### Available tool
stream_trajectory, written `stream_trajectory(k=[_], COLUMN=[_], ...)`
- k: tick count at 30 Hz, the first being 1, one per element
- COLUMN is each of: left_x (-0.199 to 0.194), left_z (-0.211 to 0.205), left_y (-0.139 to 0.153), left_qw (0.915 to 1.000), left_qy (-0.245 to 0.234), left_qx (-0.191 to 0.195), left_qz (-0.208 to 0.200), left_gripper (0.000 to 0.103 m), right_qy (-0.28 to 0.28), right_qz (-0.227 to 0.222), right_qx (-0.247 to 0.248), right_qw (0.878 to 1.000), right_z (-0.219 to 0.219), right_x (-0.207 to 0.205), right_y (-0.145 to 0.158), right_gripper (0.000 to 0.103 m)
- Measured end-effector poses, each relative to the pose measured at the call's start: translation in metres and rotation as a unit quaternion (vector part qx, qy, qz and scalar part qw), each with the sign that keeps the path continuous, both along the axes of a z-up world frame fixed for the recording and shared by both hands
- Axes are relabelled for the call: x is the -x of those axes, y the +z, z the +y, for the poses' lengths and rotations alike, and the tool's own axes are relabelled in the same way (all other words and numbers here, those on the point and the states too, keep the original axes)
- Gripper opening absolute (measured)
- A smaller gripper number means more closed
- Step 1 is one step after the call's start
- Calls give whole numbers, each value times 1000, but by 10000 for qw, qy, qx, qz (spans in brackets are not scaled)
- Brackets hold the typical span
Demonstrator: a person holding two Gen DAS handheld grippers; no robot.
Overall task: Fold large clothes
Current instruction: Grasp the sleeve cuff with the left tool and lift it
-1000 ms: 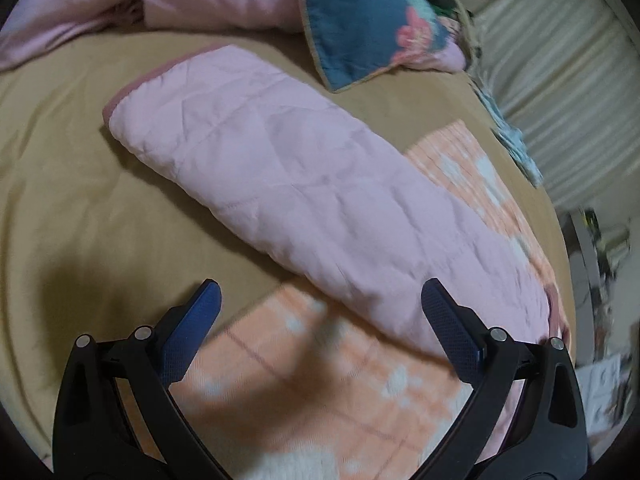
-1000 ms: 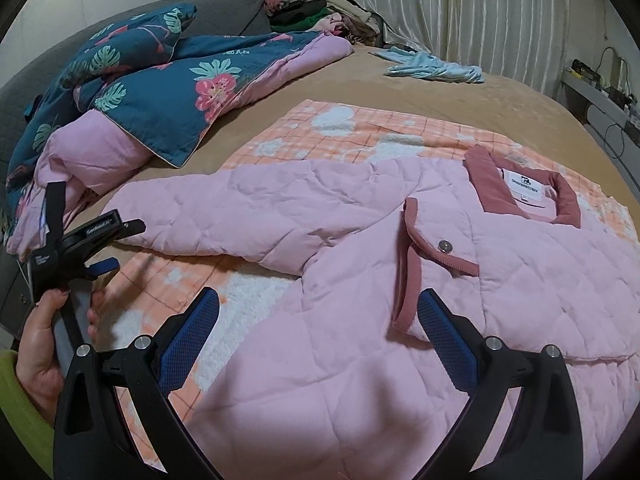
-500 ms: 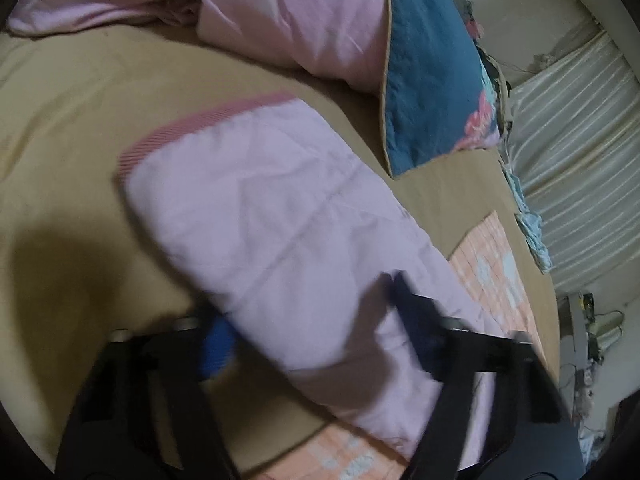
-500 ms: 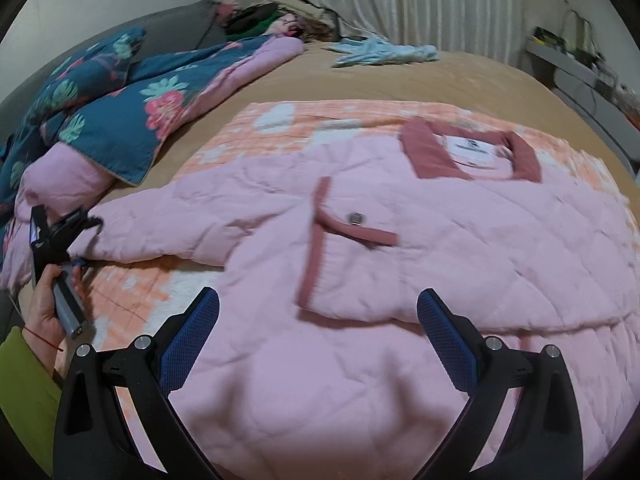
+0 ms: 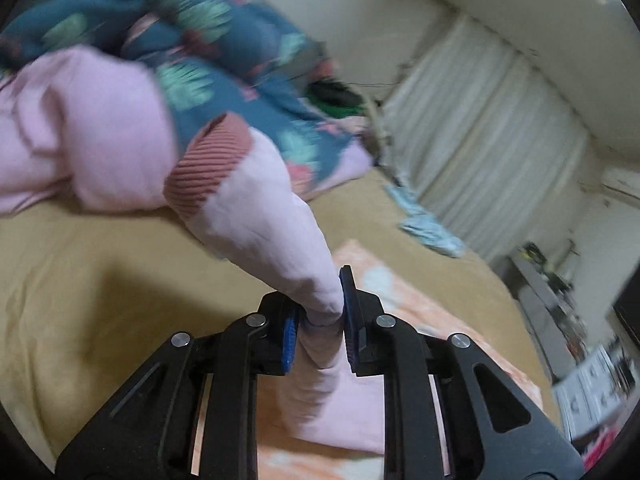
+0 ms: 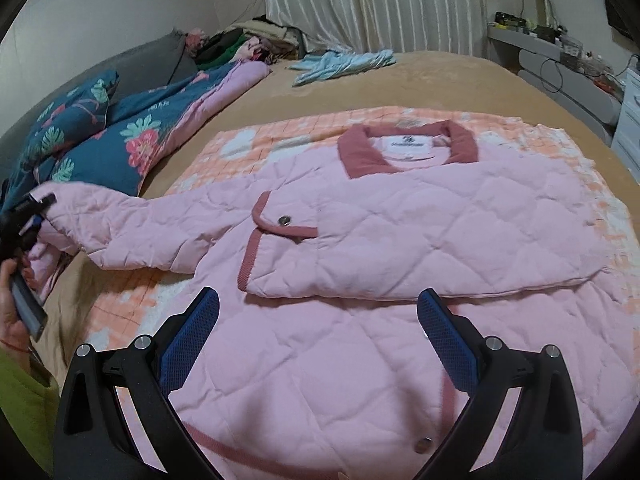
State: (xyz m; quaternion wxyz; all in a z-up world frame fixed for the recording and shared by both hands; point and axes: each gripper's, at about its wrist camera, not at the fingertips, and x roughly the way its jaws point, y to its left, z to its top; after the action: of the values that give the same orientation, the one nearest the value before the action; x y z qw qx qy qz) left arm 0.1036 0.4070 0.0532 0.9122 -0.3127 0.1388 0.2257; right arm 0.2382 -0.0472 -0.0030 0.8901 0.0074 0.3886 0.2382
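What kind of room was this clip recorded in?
Most likely a bedroom at home: the pink quilted jacket lies spread on a wide bed with a tan cover, a floral duvet is bunched along one side, and pale curtains hang behind it.

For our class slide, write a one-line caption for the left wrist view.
Left gripper, its jaws just closed, pinches the pink quilted jacket's sleeve and lifts it above the tan bed.

Left wrist view: close behind left gripper (image 5: 320,320), facing along sleeve (image 5: 272,216) toward curtain (image 5: 480,152) at upper right.
Right wrist view: higher over bed (image 6: 460,76), looking down across jacket (image 6: 400,216); left gripper (image 6: 30,210) at left edge.
Both views share sleeve, flowered quilt (image 5: 224,52) (image 6: 100,136), curtain (image 6: 380,4).
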Motion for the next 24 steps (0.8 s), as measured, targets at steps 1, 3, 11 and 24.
stream_trajectory(k=[1, 3, 11, 24], left_x=[-3, -14, -43, -77], left_z=[-10, -34, -111, -195], left_y=[10, 31, 84, 119], left_qw=[9999, 9988, 9904, 9746], left_qy=[-113, -342, -1060, -1782], left_qx=[-77, -343, -864, -1336], left_qz=[-21, -40, -209, -224], left_gripper=[11, 11, 11, 11], right_qy=[-34, -76, -277, -818], right_qz=[-9, -18, -216, -603], right_qx=[-31, -115, -301, -555], right_qw=[10000, 9999, 9989, 9933], right_z=[-5, -15, -55, -124], right_x=[2, 6, 24, 38], right_y=[2, 6, 25, 42], right_gripper=[99, 99, 99, 99])
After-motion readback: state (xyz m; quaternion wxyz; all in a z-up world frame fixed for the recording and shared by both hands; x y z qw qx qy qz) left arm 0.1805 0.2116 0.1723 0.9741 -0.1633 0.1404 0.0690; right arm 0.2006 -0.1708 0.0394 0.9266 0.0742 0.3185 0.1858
